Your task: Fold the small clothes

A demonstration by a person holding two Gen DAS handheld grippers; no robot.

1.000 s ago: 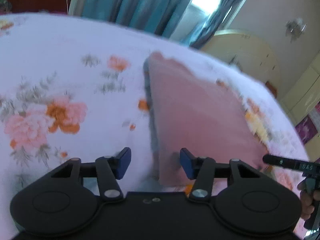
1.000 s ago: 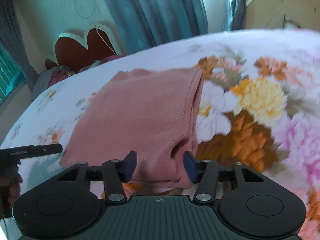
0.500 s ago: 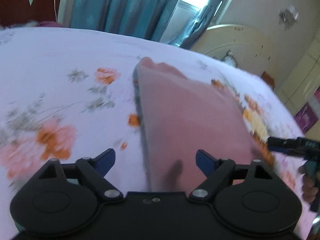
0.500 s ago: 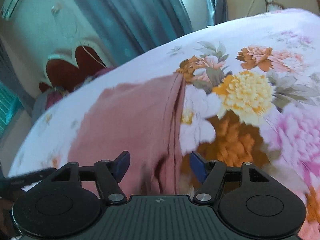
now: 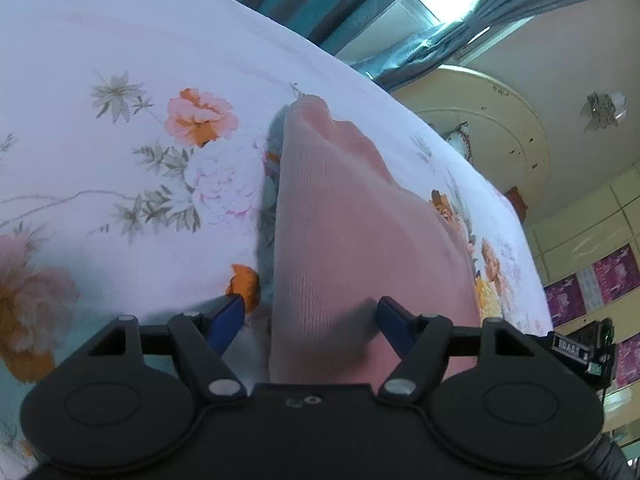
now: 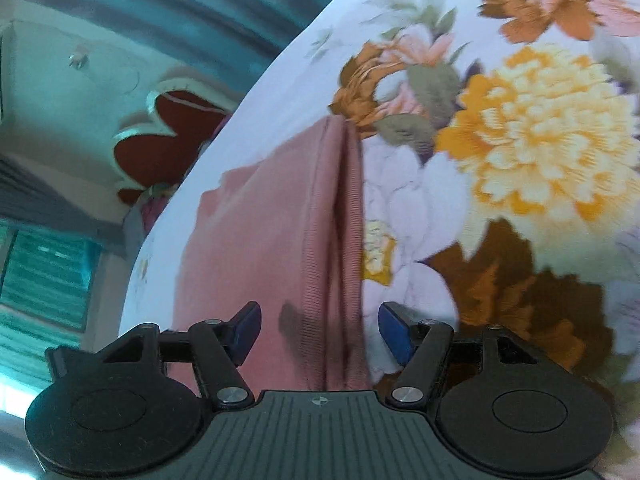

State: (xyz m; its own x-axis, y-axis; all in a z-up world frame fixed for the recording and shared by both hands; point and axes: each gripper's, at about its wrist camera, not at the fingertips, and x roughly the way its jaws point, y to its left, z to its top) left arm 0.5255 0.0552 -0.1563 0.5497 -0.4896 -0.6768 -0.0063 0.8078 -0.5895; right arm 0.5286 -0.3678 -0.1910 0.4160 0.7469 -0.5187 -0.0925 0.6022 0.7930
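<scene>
A folded pink knit garment (image 5: 360,240) lies on the flowered bed sheet (image 5: 120,80). The left claw (image 5: 310,322) has just closed a little over one edge, its pads clear of the cloth. The right claw (image 6: 320,326) stands wide over the other edge.

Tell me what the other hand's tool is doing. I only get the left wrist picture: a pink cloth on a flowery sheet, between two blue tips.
Observer: The right gripper stands open. Its jaws have just been opening, and the near edge of the pink garment lies between its pads, not pinched.
Operator: What does that edge look like?
Observer: It is doubled: two ribbed layers run side by side with a crease between them.
Operator: Is there anything next to it?
Observer: A big yellow flower is printed on the bedsheet, just right of the garment.
</scene>
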